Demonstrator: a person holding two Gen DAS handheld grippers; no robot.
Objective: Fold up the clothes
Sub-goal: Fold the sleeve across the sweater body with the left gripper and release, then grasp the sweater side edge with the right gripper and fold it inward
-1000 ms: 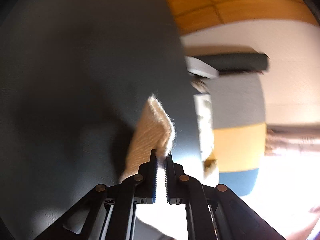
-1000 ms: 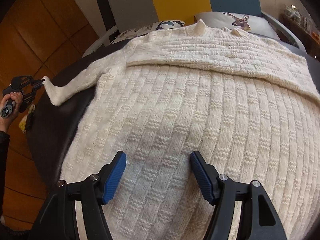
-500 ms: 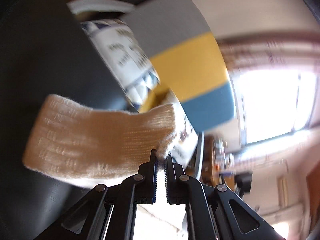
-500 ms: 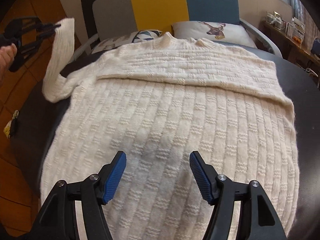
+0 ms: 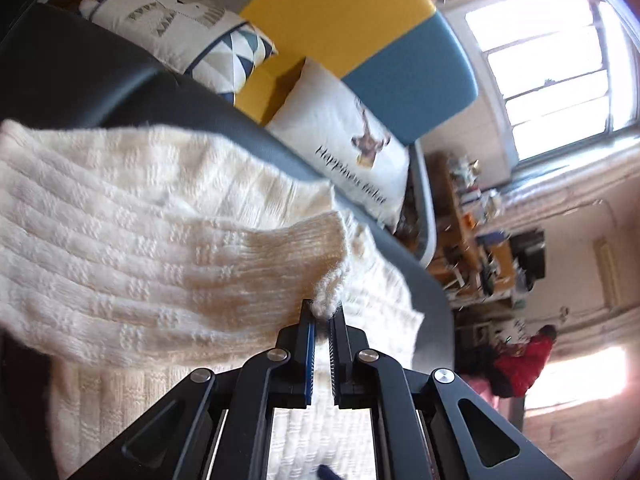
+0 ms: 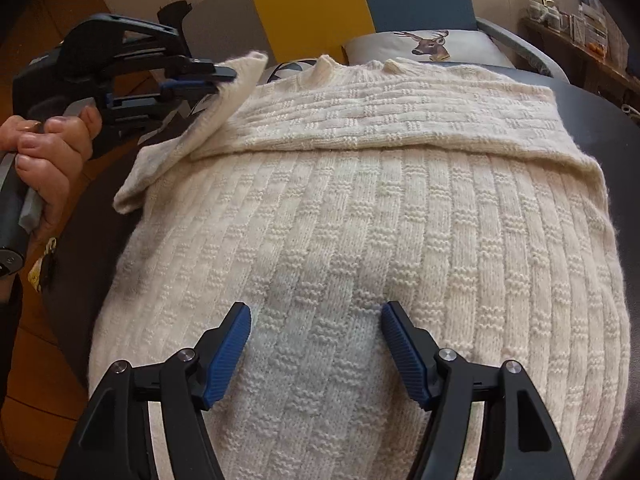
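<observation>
A dark padded surface (image 6: 600, 120) carries a cream knitted sweater (image 6: 360, 232) spread flat, and everything here is placed by that sweater. Beyond its collar end stands a backrest in grey, yellow and blue panels (image 6: 312, 8), with a deer-print pillow (image 6: 428, 46) lying just behind the neckline; in the left wrist view the same pillow (image 5: 344, 136) and a second one with a triangle pattern (image 5: 188, 32) sit past the sweater's far edge. A window (image 5: 548, 52) and cluttered shelves (image 5: 476, 232) lie further off beyond the pillows.

One sleeve is folded across the sweater's upper chest. The other sleeve (image 6: 208, 116) is lifted off the surface on the sweater's left side, its cuff (image 5: 326, 300) pinched between the closed fingers of the left gripper (image 6: 224, 80), which a person's hand (image 6: 48, 152) grips by the handle. The sleeve hangs in a slack band from the cuff back down to the shoulder.

The right gripper (image 6: 316, 320) is over the sweater's lower body, its blue-padded fingers (image 6: 230, 348) spread wide apart with only knit showing between them, holding nothing
</observation>
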